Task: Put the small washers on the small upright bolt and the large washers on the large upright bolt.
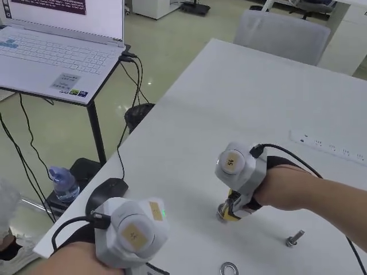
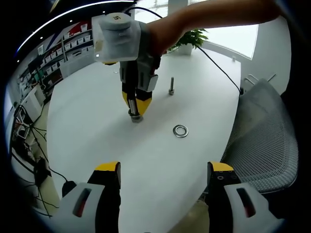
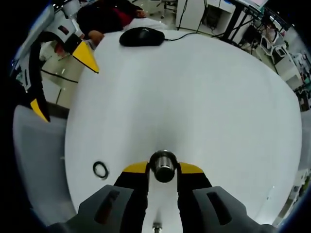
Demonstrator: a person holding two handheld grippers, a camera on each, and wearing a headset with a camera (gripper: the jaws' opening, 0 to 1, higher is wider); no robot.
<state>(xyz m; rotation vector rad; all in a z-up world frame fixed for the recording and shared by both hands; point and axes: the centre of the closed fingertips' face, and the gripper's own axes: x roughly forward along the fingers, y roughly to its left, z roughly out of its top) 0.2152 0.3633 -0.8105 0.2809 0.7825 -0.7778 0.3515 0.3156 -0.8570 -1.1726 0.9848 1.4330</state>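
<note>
The large upright bolt (image 1: 221, 214) stands on the white table (image 1: 241, 97), and my right gripper (image 1: 229, 211) is shut on its top. In the right gripper view the bolt's round top (image 3: 164, 166) sits between the yellow fingertips (image 3: 135, 168). The small upright bolt (image 1: 294, 238) stands to the right of it. One washer (image 1: 229, 268) lies flat near the front edge. In the left gripper view my left gripper (image 2: 164, 167) is open and holds nothing. It faces the right gripper (image 2: 136, 109), the small bolt (image 2: 171, 86) and the washer (image 2: 181, 130).
A black mouse (image 1: 106, 192) lies at the table's left corner. A laptop (image 1: 51, 46) sits on a side stand beyond it. A white power strip (image 1: 330, 146) lies at the right, and a grey chair (image 1: 281, 34) stands at the far end.
</note>
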